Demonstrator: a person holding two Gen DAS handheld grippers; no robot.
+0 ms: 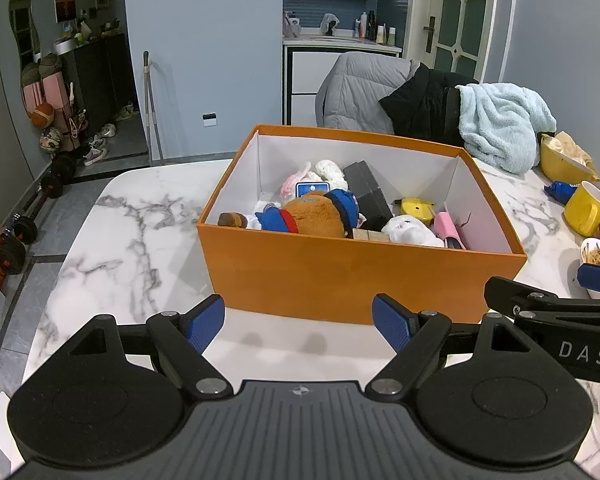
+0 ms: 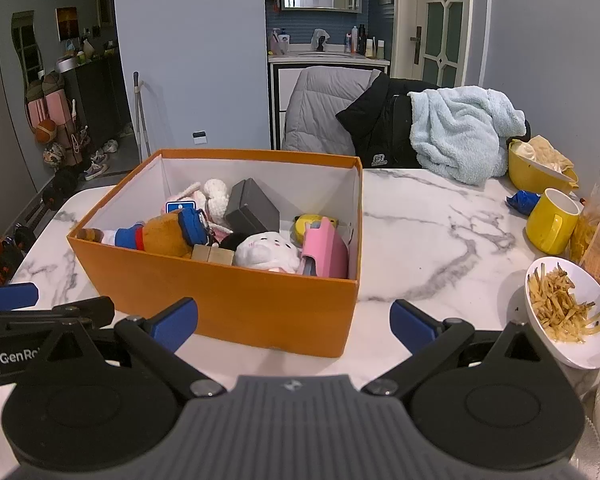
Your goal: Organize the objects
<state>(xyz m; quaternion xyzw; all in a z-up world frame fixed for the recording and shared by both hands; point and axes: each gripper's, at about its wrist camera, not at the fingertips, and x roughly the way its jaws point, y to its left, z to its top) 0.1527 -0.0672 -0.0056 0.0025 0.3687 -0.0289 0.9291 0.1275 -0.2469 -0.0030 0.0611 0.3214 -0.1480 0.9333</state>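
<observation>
The left gripper (image 1: 298, 322) hangs low over the marble surface (image 1: 112, 240) with its blue pads spread wide and nothing between them. Just ahead of it sits the orange box (image 1: 340, 280), open-topped and already packed: a brown stuffed toy in blue clothes (image 1: 300, 216) on the left side, a dark grey case (image 1: 366, 192) leaning behind it, a white plush (image 2: 266, 254) and a pink case (image 2: 326, 254) toward the right wall. The right gripper (image 2: 294, 324) faces the box's right corner, jaws likewise wide and empty.

The trouble, to my eye, lies to the right. A bowl of fried strips (image 2: 560, 308) sits just beside the right gripper, with a yellow mug (image 2: 550, 222) behind it. A careless sideways swing could clip the bowl and scatter food. In the box, the things lie heaped, so a reach for one may drag out its neighbour.
</observation>
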